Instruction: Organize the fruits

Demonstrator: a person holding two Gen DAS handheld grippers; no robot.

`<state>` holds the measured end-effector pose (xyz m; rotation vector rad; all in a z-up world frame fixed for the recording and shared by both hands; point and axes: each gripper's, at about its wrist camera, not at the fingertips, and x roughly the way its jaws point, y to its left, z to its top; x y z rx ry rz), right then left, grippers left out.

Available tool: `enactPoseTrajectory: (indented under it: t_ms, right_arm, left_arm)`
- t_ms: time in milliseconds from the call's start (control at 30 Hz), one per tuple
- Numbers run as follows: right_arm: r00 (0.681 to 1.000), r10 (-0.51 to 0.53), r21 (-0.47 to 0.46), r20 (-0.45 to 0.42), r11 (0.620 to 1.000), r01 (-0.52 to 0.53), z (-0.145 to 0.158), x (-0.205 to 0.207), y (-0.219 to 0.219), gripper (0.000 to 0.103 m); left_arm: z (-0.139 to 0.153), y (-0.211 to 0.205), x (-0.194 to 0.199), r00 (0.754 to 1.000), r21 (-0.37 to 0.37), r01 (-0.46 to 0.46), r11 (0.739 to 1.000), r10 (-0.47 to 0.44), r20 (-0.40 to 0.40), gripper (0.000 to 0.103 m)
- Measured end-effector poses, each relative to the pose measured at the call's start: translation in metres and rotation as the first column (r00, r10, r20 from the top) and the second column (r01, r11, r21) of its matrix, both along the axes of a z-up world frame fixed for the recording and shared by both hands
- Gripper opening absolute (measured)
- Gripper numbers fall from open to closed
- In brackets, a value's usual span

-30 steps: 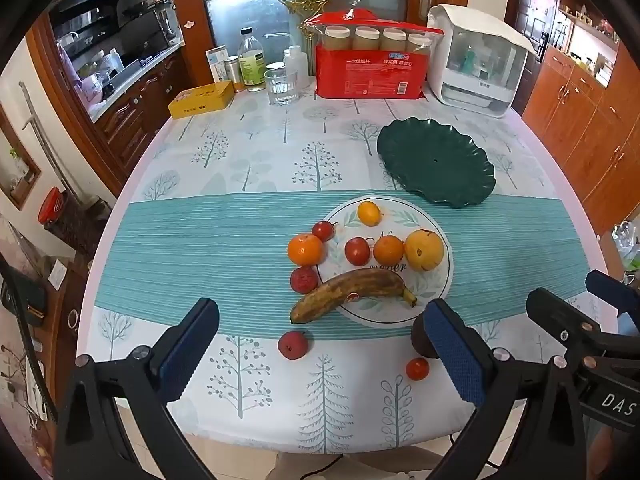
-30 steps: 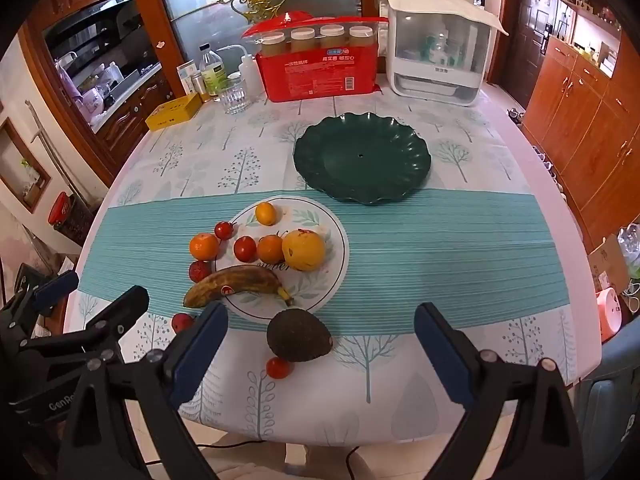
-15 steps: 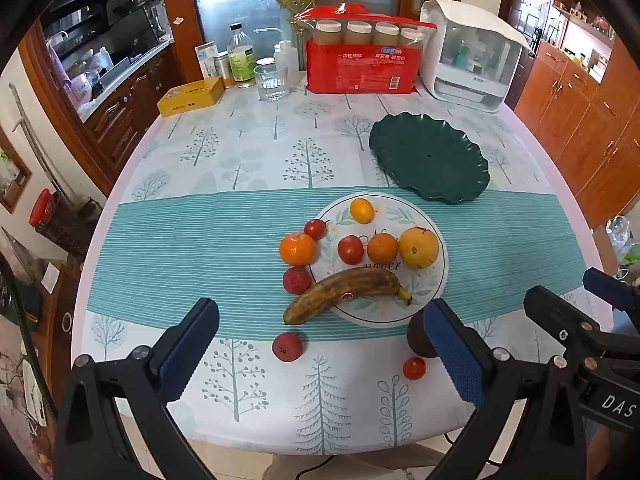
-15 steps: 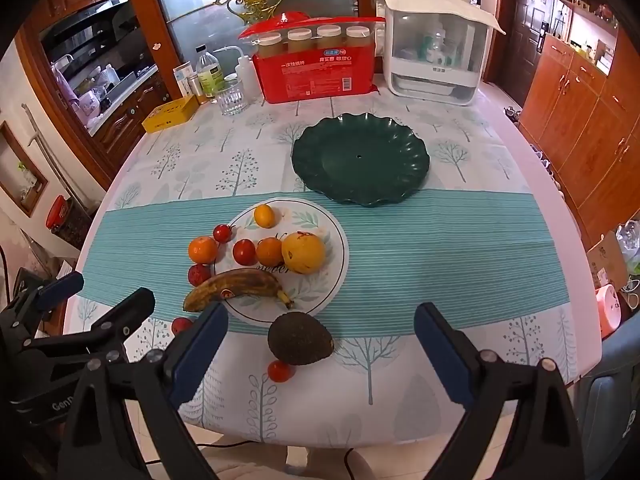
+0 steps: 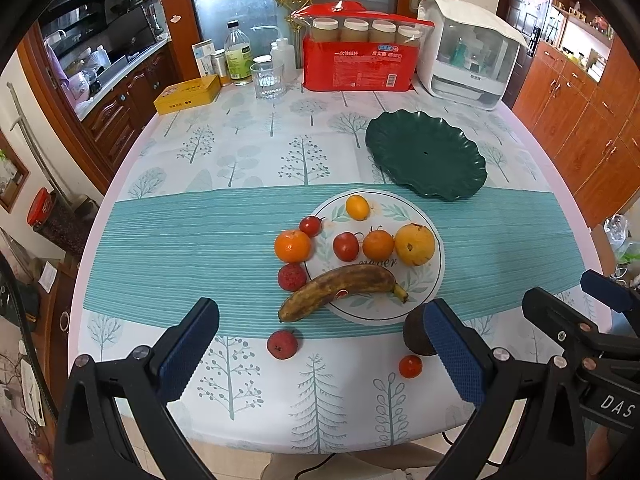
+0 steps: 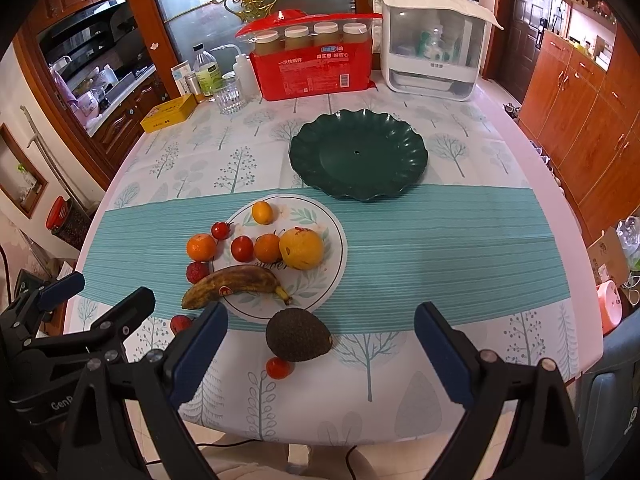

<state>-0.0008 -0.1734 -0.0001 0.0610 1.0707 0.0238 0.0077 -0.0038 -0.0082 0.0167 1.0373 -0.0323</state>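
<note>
A white patterned plate (image 5: 434, 276) (image 6: 334, 264) holds a brown banana (image 5: 340, 290) (image 6: 232, 286), a yellow round fruit (image 5: 414, 244) (image 6: 301, 249), a small orange and red fruits. A tangerine (image 5: 292, 245) and a lychee (image 5: 291, 277) lie left of it. Nearer the front edge lie a dark avocado (image 6: 298, 334), a cherry tomato (image 6: 277, 368) and a red fruit (image 5: 282, 344). The green plate (image 5: 426, 154) (image 6: 358, 154) sits empty behind. My left gripper (image 5: 320, 350) and right gripper (image 6: 320, 354) hover open above the front edge, holding nothing.
At the table's far end stand a red pack of cups (image 5: 358, 64), a white appliance (image 5: 468, 52), a glass (image 5: 267, 79), bottles and a yellow tin (image 5: 187, 94). Wooden cabinets (image 6: 580, 100) run along the right. The right gripper's body shows at the left view's right edge.
Both grippers have drawn back slightly from the table and stayed open. The fruit has not moved.
</note>
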Motion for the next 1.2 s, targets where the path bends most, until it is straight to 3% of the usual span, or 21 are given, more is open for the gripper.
enactPoseTrajectory:
  t_ms: [1200]
  right_arm:
    - [1.0,-0.001,0.015,0.004,1.0,0.0,-0.0016,-0.0049,-0.0004,0.095]
  left_arm:
    - [-0.0016,-0.0011,-0.0036,1.0,-0.003,0.0,1.0,0.0,-0.004,0.102]
